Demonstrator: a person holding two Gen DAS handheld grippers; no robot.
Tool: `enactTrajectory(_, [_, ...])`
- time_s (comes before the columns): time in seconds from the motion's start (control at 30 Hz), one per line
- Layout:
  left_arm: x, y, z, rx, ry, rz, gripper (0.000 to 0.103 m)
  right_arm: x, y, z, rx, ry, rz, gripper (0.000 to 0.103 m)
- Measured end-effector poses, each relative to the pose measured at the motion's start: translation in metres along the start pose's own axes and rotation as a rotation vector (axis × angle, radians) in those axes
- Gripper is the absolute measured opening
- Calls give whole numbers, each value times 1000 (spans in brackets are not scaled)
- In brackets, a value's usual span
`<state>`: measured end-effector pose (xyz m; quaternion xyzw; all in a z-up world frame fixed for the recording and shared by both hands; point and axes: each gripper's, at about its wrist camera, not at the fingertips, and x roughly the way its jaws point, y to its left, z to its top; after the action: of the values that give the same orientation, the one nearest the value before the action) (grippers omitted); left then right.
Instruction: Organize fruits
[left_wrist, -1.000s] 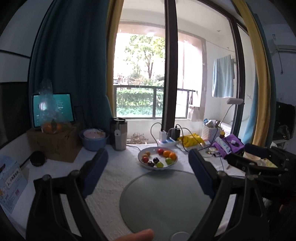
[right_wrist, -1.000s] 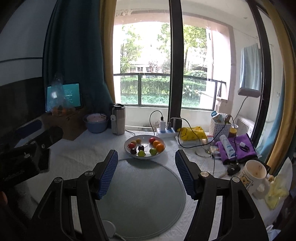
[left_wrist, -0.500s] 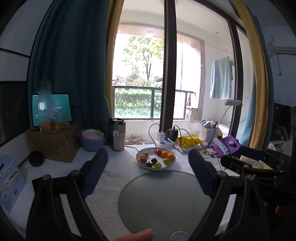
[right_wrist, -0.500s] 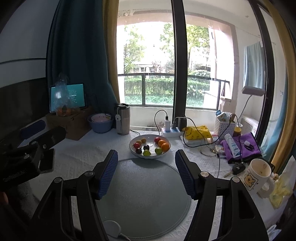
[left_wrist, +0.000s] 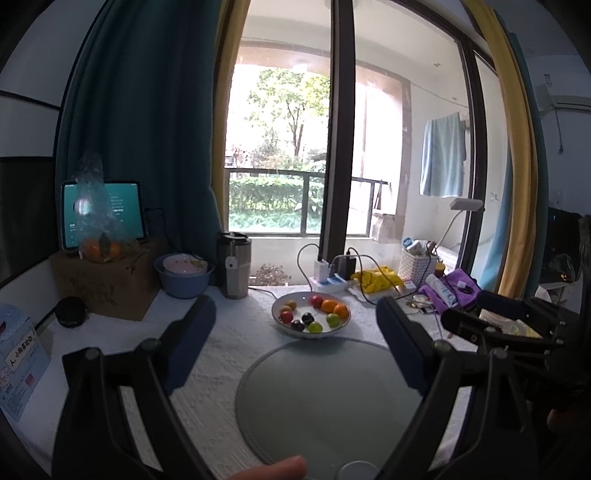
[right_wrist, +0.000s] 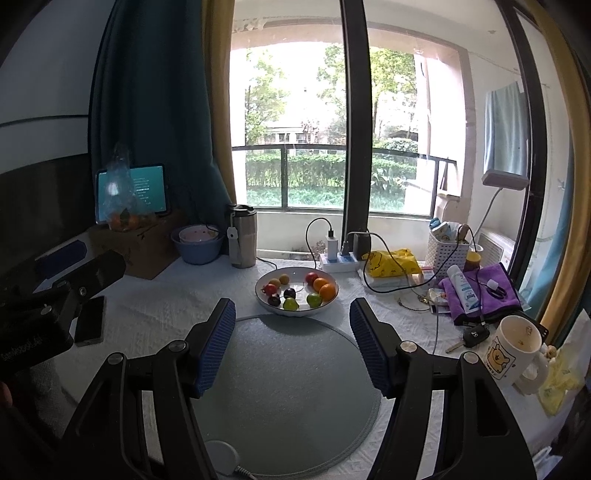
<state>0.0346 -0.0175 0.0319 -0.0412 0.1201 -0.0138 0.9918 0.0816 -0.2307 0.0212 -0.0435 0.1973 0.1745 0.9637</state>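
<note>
Where window lights room, white tablecloth bears grey mat.

Print on the blue card and mug is too small to read.

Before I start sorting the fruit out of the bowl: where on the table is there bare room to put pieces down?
The round grey mat in front of the fruit bowl is bare. The white cloth left of it is mostly free. The right side is crowded: mug, keys, purple cloth, cables.
</note>
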Motion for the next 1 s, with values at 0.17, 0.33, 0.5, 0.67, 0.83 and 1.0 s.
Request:
enactTrajectory(0.17, [1,1,0,-7,5,-3,90,1,-1,1,3,2,-2,68])
enactTrajectory(0.33, [3,0,-1,-9,12,-12,90,4,-2,0,1,9,3,68])
enactTrajectory(0.5, [2,1,-1,-13,17,-17,90,4,-2,-1,1,6,2,68])
enactTrajectory(0.67, [2,1,-2,-15,20,-17,90,4,-2,-1,1,7,2,68])
enactTrajectory(0.83, [2,2,-2,-16,22,-18,90,4,-3,-1,4,1,0,68])
enactTrajectory(1.0, [2,1,-4,-16,28,-20,90,2,-5,-2,10,-6,-8,68])
